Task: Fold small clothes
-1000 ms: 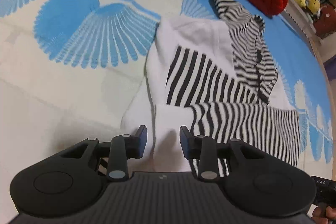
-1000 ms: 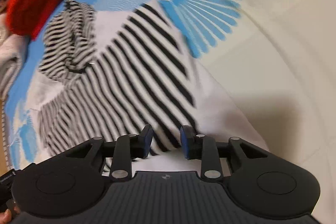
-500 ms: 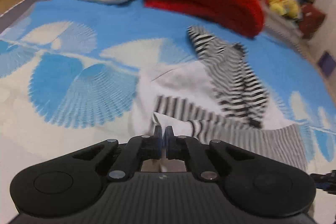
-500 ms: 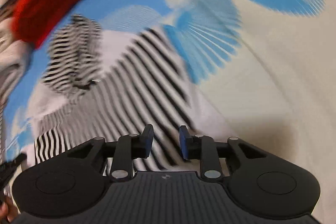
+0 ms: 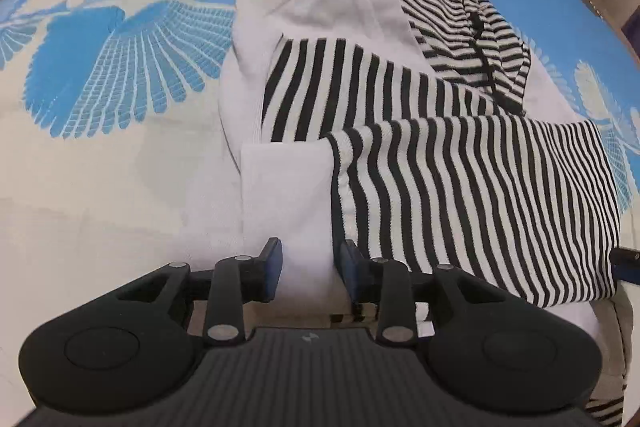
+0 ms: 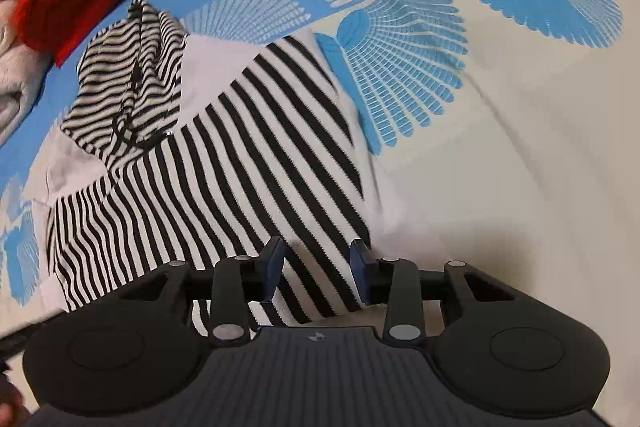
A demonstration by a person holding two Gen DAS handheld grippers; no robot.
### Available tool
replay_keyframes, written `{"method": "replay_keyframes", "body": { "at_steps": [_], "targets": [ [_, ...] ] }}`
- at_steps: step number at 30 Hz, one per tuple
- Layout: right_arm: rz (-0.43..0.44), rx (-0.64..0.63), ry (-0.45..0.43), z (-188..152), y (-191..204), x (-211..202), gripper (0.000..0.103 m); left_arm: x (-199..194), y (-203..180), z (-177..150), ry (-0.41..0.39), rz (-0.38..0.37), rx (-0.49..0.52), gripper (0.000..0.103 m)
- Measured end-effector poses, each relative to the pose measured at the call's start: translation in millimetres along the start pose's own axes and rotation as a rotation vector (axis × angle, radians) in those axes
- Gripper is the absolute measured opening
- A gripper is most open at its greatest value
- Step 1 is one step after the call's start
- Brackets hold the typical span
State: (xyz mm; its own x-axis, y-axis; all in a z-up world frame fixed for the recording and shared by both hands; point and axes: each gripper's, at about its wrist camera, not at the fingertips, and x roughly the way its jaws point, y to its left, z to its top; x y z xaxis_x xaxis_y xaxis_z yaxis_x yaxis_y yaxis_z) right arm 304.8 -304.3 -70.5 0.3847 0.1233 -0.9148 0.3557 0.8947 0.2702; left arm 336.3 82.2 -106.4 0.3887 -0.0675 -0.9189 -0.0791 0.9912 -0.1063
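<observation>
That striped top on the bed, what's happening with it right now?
A person with a gripper in each hand is folding a black-and-white striped garment on a blue and cream bedspread. Its sleeves are folded across the body. The left gripper hovers over the white cuff and the right gripper over the striped hem; both sets of jaws are opening and pinch no cloth.
</observation>
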Motion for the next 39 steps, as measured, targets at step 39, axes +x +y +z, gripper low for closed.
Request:
{"method": "replay_keyframes", "body": {
  "at_steps": [39],
  "targets": [
    [-0.077, -0.323, -0.213, 24.7, 36.9, -49.3, 0.040, -53.7, -21.8, 43.5, -0.296, 0.004, 0.094, 0.038]
  ]
}}
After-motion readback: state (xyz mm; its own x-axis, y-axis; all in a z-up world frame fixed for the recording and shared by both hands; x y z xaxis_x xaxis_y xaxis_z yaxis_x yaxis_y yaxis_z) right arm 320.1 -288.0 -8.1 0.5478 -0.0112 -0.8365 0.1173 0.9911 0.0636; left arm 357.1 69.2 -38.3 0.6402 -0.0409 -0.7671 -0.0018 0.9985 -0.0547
